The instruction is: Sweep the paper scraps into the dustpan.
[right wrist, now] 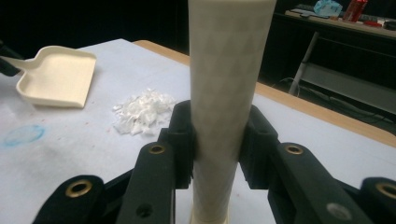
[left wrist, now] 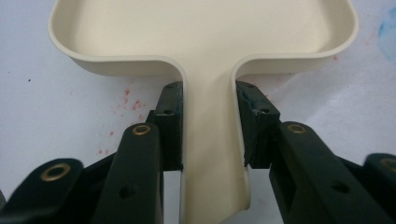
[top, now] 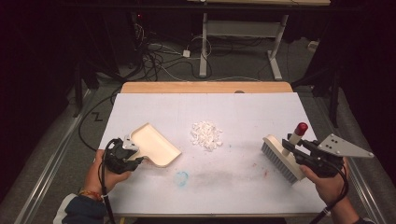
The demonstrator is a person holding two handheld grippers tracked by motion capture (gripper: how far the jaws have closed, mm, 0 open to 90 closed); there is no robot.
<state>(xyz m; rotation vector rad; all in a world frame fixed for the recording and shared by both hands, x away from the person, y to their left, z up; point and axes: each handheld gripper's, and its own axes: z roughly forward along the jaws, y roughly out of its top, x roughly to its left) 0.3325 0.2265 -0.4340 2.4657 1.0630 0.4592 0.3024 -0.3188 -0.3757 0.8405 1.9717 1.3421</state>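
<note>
A cream dustpan [top: 156,143] sits at the left of the white table. My left gripper [top: 135,152] is shut on the dustpan's handle [left wrist: 208,154], pads pressing both sides, and the pan [left wrist: 201,28] spreads just beyond my left gripper [left wrist: 209,126]. A pile of white scraps [top: 206,135] lies mid-table, and it also lies left of the jaws as the white scraps [right wrist: 142,112]. At the right, a brush [top: 279,158] with grey bristles rests on the table. My right gripper [top: 288,146] is shut on its cream handle [right wrist: 226,93], which has a red tip [top: 301,127].
A blue smudge [top: 181,178] and faint red specks mark the white table cover [top: 243,107] near the front. The table's wooden far edge [top: 205,87] borders a floor with cables and a desk frame. The dustpan [right wrist: 58,74] shows far left in the right gripper view.
</note>
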